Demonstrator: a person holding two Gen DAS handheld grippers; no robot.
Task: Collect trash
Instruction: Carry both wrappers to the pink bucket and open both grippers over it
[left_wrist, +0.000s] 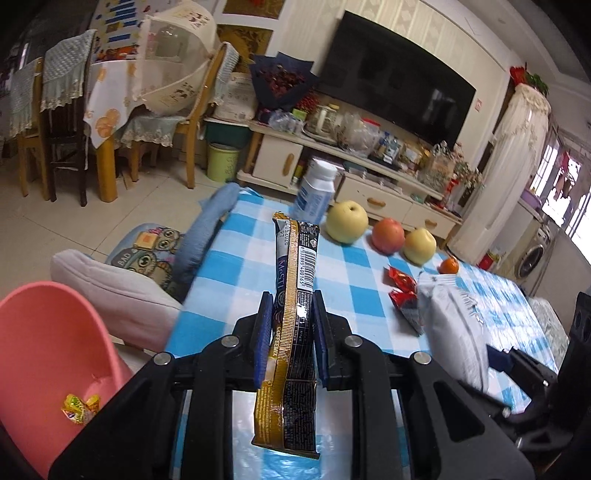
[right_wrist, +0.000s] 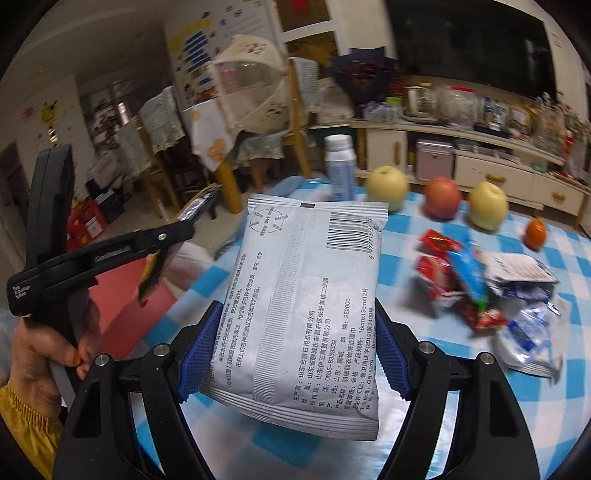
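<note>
My left gripper (left_wrist: 290, 314) is shut on a long black-and-gold coffee-mix sachet (left_wrist: 293, 295), held above the left edge of the blue-checked table (left_wrist: 236, 251). It also shows in the right wrist view (right_wrist: 173, 236) at left, over the pink bin. My right gripper (right_wrist: 295, 328) is shut on a grey wipes packet (right_wrist: 306, 291), seen in the left wrist view (left_wrist: 454, 325) at right. A pink bin (left_wrist: 40, 347) sits low left with a yellow wrapper (left_wrist: 79, 408) inside. Red, blue and white wrappers (right_wrist: 480, 280) lie on the table at right.
Two yellow pears (left_wrist: 347, 221), a red apple (left_wrist: 388, 234), a tangerine (left_wrist: 448, 265) and a white-and-blue bottle (left_wrist: 316, 192) stand at the table's far side. A cushioned seat (left_wrist: 122, 288) is left of the table. A TV cabinet (left_wrist: 369, 184) stands behind.
</note>
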